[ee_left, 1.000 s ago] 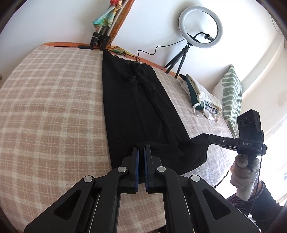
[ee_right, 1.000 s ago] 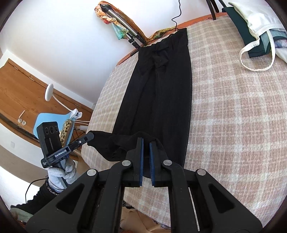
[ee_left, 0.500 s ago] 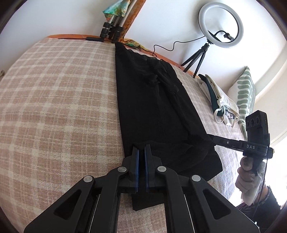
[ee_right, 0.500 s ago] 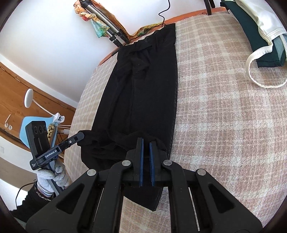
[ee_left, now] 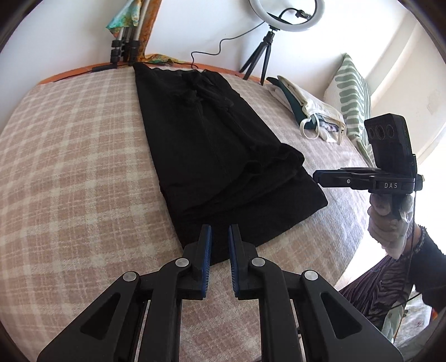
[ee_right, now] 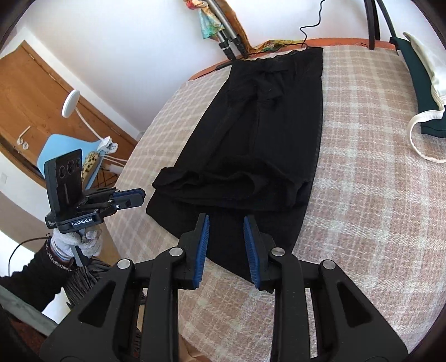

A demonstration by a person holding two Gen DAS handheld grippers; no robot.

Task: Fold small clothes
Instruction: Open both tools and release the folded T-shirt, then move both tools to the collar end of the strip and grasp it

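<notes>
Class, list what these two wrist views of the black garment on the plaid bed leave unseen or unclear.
- Black garment: both views; dark cloth merges, so layer count and type are unclear.
- Pile of pale and green clothes: right wrist view, cut by the right edge.
- Ring light: left wrist view, top cut off.
- Person: only gloved hands and sleeves show, past the bed edge.

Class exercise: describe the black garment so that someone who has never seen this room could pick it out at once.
Find the checked blanket that covers the bed. The black garment lies along its middle in one long strip, its near end folded back on itself. The other clothes, piled to one side, are white and green.
</notes>
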